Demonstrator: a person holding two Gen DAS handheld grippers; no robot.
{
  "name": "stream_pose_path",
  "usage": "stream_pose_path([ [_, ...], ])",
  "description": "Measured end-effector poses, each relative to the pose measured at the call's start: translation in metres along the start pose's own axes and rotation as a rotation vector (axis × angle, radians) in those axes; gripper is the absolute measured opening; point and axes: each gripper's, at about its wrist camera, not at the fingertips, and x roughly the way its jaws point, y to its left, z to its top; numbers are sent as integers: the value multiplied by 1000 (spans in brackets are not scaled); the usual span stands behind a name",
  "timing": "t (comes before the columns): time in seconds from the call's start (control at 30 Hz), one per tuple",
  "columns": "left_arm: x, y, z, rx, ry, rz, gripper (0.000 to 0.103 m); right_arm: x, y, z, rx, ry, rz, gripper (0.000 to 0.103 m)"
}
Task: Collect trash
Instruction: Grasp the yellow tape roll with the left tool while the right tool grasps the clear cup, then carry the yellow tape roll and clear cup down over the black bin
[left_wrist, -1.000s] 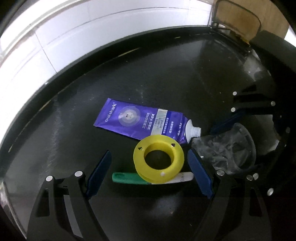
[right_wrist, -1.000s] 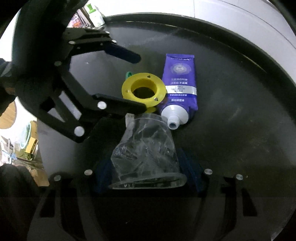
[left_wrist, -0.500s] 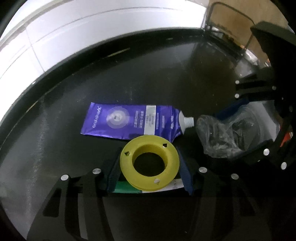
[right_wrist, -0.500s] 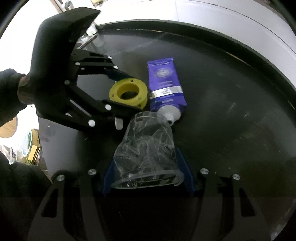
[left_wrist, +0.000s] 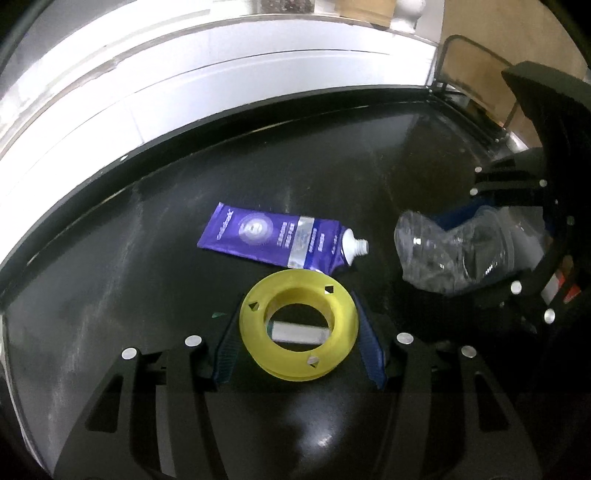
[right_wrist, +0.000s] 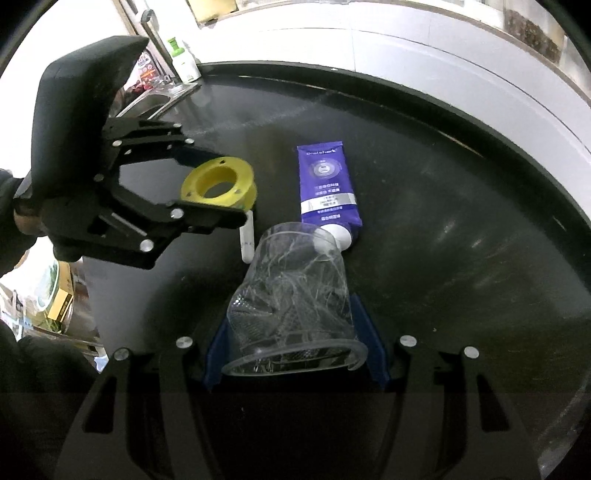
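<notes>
My left gripper (left_wrist: 299, 339) is shut on a yellow plastic spool (left_wrist: 299, 328) and holds it above the black counter; it also shows in the right wrist view (right_wrist: 218, 184). My right gripper (right_wrist: 295, 332) is shut on a crushed clear plastic cup (right_wrist: 291, 295), seen at the right in the left wrist view (left_wrist: 454, 254). A purple toothpaste tube (left_wrist: 273, 240) lies flat on the counter between them, also in the right wrist view (right_wrist: 327, 188). A white-and-green toothbrush (right_wrist: 246, 236) lies under the spool, partly hidden.
The black counter (left_wrist: 147, 295) meets a white tiled wall (left_wrist: 184, 81) at the back. A metal sink (right_wrist: 155, 99) with a green-capped bottle (right_wrist: 183, 59) is at the far left in the right wrist view. A wire rack (left_wrist: 461, 66) stands at the counter's far right corner.
My left gripper closed on the yellow spool and lifted it off the toothbrush. My right gripper rose with the crushed cup and drew away from the tube.
</notes>
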Motion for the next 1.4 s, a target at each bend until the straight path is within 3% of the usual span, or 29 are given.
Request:
stream_pose_path([
  [0.37,-39,-8,-32,-120,-20,96,55,-21,20,6,-74,-29,-3,60],
  [0.63,-103,4,-98,-340,-22,266,55,-16,82,33,-201,-38,56,60],
  [0.83,-159,15,-169,-568,-2,425,55,-2,156,59,-322,-33,148,60],
  [1.1,-230,22,-271,-844,14,602,55,23,284,77,-535,-1,284,60],
  [1.4,-285,16,-379,-1084,35,728,55,48,430,67,-754,56,430,60],
])
